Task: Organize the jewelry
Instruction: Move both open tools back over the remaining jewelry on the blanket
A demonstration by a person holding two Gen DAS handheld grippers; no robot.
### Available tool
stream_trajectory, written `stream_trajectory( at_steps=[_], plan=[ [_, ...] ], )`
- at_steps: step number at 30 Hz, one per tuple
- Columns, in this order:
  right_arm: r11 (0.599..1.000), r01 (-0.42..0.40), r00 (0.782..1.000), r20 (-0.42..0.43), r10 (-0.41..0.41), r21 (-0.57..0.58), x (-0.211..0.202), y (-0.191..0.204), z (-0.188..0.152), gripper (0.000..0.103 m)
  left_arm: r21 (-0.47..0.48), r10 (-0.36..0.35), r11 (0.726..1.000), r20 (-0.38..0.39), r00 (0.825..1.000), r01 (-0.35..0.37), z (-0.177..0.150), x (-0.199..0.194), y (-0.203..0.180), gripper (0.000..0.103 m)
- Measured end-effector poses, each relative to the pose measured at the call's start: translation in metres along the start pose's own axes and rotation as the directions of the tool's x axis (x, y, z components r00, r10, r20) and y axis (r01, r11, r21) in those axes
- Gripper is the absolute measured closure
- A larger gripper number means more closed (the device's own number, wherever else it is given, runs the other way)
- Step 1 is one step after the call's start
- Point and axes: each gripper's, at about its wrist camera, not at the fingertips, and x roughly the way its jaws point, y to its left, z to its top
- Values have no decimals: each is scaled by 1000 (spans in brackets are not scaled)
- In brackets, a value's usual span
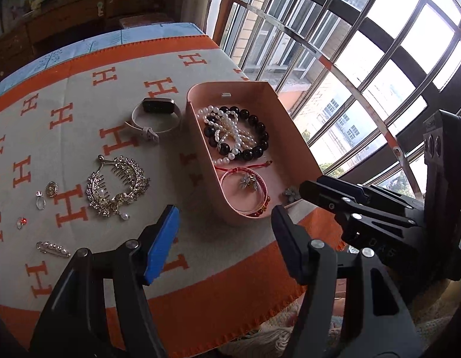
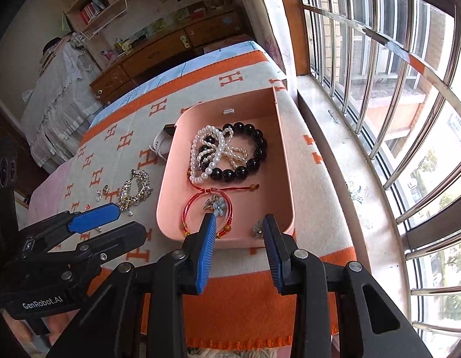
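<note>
A pink open box (image 1: 200, 149) (image 2: 167, 179) stands on the H-patterned cloth. It holds a black bead bracelet (image 2: 254, 161), a pearl strand (image 2: 200, 152), a red string bracelet (image 2: 188, 205) and a blue flower piece (image 2: 219, 204). A second flower piece (image 2: 257, 227) lies in the box's near corner, just inside one finger of my right gripper (image 2: 239, 219), which is open and grips nothing. My left gripper (image 1: 224, 210) hovers open and empty over the cloth beside the box's near end. To its left lie a gold rhinestone hair comb (image 1: 117, 185) and a white-strapped watch (image 1: 156, 116).
Small pieces lie on the cloth at the left: a round earring (image 1: 51, 189), a clear pendant (image 1: 40, 201), a red stone (image 1: 21, 222), a pearl pin (image 1: 52, 249). A barred window (image 2: 379, 119) and its sill (image 2: 335, 137) run along the table's right edge.
</note>
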Motion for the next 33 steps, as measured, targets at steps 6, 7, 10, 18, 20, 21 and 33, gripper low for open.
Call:
stream_trajectory(
  at_steps=[6,7,10,18,20,21,33],
  plan=[
    [1000,0,1000,2,0,-14,-1,8,-2,70,-69,40,997,22,999,-38,-12,-15,31,41],
    [1000,-1,1000,3,1,-19,-2,9,-3,70,-82,44,996,26,999,-42,-13,-18,36,41],
    [999,-1,1000,6,2,-32,-4,17,-4,70,-113,63,992,47,997,-57,-19,-30,51,41],
    [996,-4,1000,20,6,-89,-16,45,-12,70,-172,99,982,106,989,-80,-39,-64,81,41],
    [994,-7,1000,24,10,-106,-21,54,-15,70,-179,103,981,119,988,-81,-46,-72,85,41],
    [993,-11,1000,27,14,-116,-23,58,-17,70,-180,104,980,125,987,-81,-49,-76,87,41],
    [961,-91,995,22,100,-262,-48,111,-35,70,-103,116,990,165,979,-100,-78,-106,80,41]
  ],
)
